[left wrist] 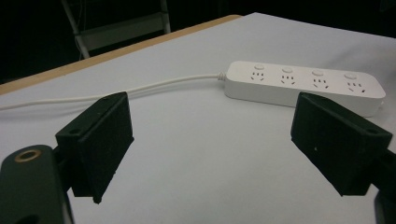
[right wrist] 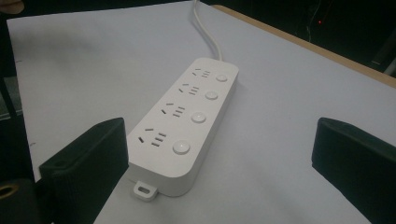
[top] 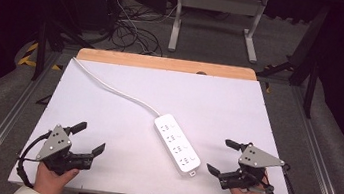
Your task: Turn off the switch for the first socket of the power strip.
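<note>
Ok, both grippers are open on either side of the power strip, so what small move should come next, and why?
Probably ease the right gripper forward and left toward the near end of the power strip. Its jaws stand wide open and empty, and in the right gripper view the strip already lies close between them, apart from both. The left gripper, also open, sits farther off across bare white table.

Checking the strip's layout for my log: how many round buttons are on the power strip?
4. They run in one row along the power strip, one beside each socket: nearest the cord, then, and nearest the tab end. None look hidden.
</note>
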The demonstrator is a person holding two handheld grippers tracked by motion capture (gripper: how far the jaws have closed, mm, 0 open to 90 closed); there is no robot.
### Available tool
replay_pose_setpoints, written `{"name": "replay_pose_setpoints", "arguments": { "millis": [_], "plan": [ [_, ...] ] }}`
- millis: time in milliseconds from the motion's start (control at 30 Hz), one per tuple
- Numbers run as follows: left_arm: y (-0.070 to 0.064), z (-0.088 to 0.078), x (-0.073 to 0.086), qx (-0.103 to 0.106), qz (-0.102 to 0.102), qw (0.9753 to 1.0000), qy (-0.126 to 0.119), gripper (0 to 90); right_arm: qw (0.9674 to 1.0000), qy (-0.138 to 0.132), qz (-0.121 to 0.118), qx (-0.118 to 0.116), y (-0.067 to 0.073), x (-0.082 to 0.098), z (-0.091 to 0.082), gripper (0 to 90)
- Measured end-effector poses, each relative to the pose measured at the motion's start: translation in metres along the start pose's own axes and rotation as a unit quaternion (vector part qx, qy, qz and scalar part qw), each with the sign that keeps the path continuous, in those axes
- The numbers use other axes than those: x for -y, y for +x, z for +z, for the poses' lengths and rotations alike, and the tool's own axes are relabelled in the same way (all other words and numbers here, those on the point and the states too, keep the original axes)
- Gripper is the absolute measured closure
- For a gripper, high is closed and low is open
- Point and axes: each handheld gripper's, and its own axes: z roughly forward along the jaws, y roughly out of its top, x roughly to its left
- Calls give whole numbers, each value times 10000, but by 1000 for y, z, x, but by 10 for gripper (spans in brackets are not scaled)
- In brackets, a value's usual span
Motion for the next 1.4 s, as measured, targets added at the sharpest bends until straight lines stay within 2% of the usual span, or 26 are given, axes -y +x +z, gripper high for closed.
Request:
{"name": "replay_pose_setpoints", "arguments": {
  "millis": [667, 733, 867, 933, 1233, 1400],
  "plan": [
    [-4, -1, -1, -88, 168, 9998, 13, 131, 9999, 113, -115, -8, 3, -2, 2, 54],
    [-4, -1, -1, -92, 185, 9998, 9, 131, 9999, 109, -84, -60, 2, -2, 2, 65],
    [-5, -1, -1, -118, 224, 9997, 27, 131, 9995, 52, 180, -239, 0, -3, 1, 68],
    [-5, -1, -1, -119, 231, 9997, 21, 131, 9995, 94, 186, -248, 0, -3, 1, 68],
    [-5, -2, -1, -140, 226, 9996, 12, 131, 9998, 133, 86, -101, 1, -6, 3, 57],
    [-5, -1, -1, -154, 222, 9996, 14, 132, 9998, 172, -8, -30, 1, -13, 5, 57]
  ]
}}
